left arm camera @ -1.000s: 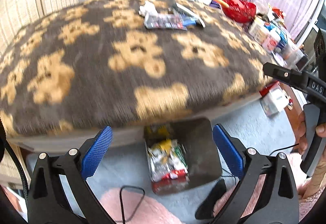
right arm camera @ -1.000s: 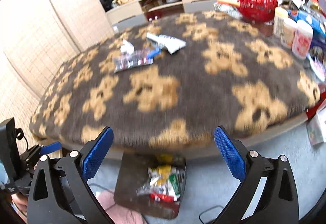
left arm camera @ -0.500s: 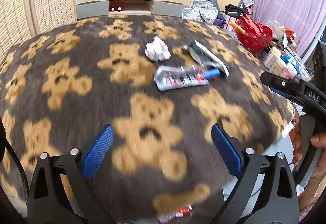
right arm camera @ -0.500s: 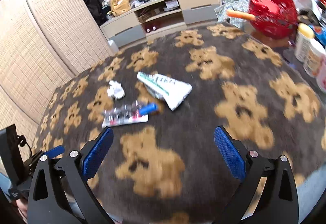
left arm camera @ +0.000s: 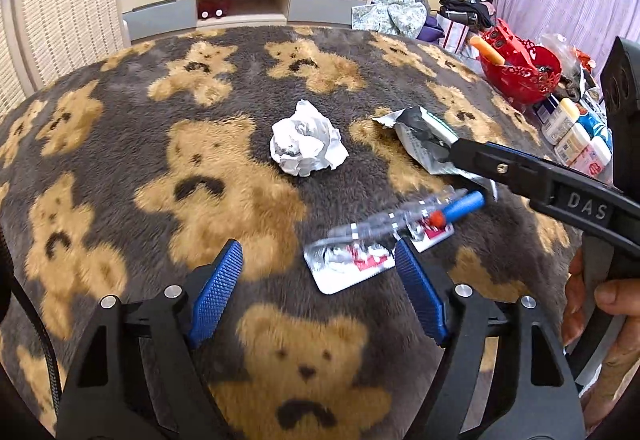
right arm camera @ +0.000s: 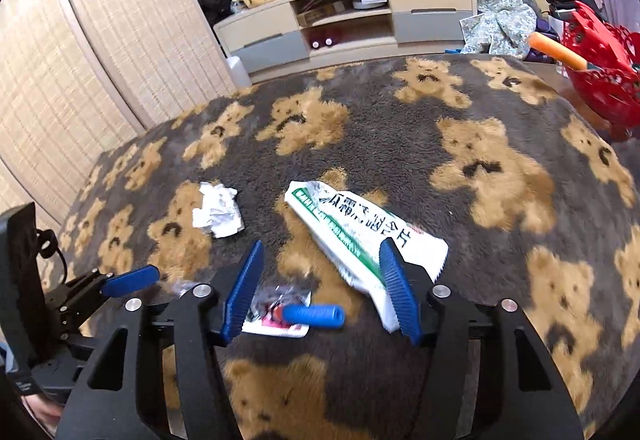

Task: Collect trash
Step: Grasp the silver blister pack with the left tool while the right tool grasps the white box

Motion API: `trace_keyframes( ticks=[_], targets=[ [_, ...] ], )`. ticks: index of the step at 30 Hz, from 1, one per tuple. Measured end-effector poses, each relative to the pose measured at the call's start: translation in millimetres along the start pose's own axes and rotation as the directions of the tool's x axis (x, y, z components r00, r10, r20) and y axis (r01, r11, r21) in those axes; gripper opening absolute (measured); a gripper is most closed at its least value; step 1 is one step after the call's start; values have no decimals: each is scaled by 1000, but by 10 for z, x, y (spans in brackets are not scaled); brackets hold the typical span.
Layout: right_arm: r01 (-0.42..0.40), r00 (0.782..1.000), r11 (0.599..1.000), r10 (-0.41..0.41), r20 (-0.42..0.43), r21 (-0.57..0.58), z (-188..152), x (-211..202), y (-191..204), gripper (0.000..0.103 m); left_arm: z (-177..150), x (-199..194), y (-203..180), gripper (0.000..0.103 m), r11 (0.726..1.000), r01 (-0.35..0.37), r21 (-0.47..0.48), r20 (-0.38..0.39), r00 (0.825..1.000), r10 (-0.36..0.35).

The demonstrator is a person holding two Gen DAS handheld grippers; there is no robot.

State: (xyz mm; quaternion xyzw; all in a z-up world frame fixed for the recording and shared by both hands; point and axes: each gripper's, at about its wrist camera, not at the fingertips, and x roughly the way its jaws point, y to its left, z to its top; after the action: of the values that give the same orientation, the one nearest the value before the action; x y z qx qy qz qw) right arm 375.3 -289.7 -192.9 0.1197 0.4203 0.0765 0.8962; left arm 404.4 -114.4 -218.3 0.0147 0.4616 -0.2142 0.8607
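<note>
We have both hand-held grippers' jaws just closing but empty, the left hand-held gripper (left arm camera: 318, 280) over the flimsy blister pack (left arm camera: 360, 260), the right hand-held gripper (right arm camera: 320, 288) over the light, crinkly wrapper (right arm camera: 360, 232) on the teddy-bear blanket (left arm camera: 200, 159), best pinched at an edge.

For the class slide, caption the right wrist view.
Right gripper, jaws just closing, open over green-white wrapper on teddy-bear blanket.
</note>
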Motion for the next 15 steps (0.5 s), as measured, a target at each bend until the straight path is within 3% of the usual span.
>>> trace_keyframes(
  ticks=[3,5,7,11,15],
  targets=[
    [31,999,999,-32,-26,-22,27,134,-13,54,47,121,-22,73,1000,9,18,-14,1000,-8],
    [55,997,998,-57,-45,-28,22,200,-55,53,63,179,-52,65,999,22,32,-23,1000,-21],
    [66,997,998,-67,-46,-24,17,214,-110,49,69,219,-87,43,998,41,45,-27,999,-40],
    [104,993,994,-106,-54,-39,-35,198,-178,18,46,232,-207,39,996,8,91,-17,1000,-6],
    [77,995,996,-79,-62,-37,-96,141,-222,5,30,150,-218,33,996,-16,88,7,1000,16]
  ],
)
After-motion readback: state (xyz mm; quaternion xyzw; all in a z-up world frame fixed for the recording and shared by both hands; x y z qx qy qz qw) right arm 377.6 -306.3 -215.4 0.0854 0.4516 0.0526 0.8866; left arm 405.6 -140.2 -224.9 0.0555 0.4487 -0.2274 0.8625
